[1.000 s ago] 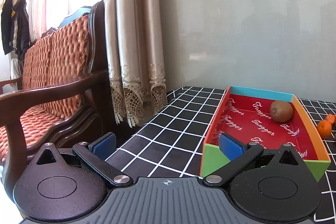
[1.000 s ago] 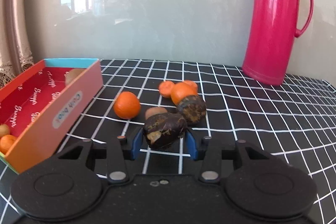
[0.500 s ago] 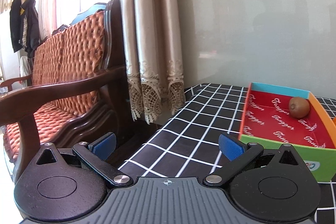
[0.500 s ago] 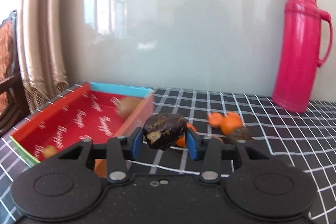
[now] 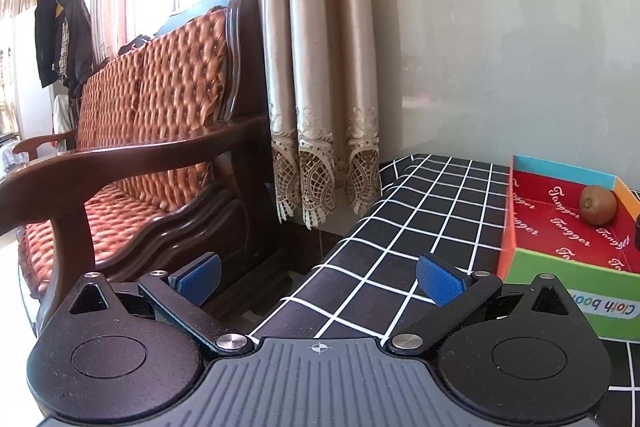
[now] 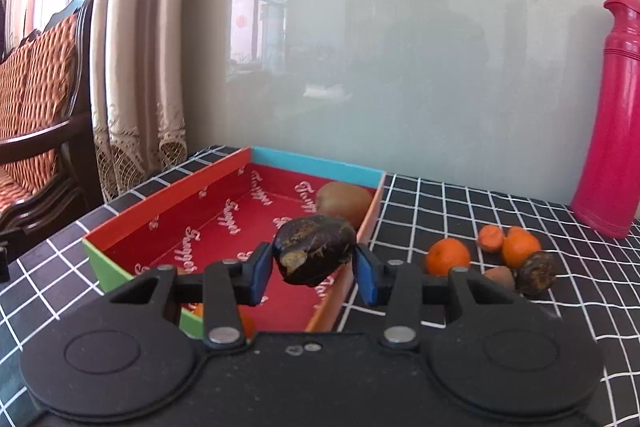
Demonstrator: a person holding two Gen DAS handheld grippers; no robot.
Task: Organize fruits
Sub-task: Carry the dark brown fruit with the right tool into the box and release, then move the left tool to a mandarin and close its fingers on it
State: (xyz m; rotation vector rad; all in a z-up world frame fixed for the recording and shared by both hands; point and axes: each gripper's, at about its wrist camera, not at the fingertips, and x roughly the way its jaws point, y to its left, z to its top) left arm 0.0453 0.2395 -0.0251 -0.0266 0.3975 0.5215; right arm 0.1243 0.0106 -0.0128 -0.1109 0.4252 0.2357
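The right tool (image 6: 314, 273), clenched on the dark fruit (image 6: 315, 254), has swung from the loose pile to above the box (image 6: 168, 193), so release seems next; the left tool (image 5: 318, 277) hangs released.

You have one red tray (image 6: 224, 183); one kiwi (image 6: 344, 201) inside; two dark fruits, one held (image 6: 314, 254), one on the surface (image 6: 536, 273); three oranges beside the tray (image 6: 447, 255), one partly hidden orange in it (image 6: 246, 323); one pink flask (image 6: 610, 131).
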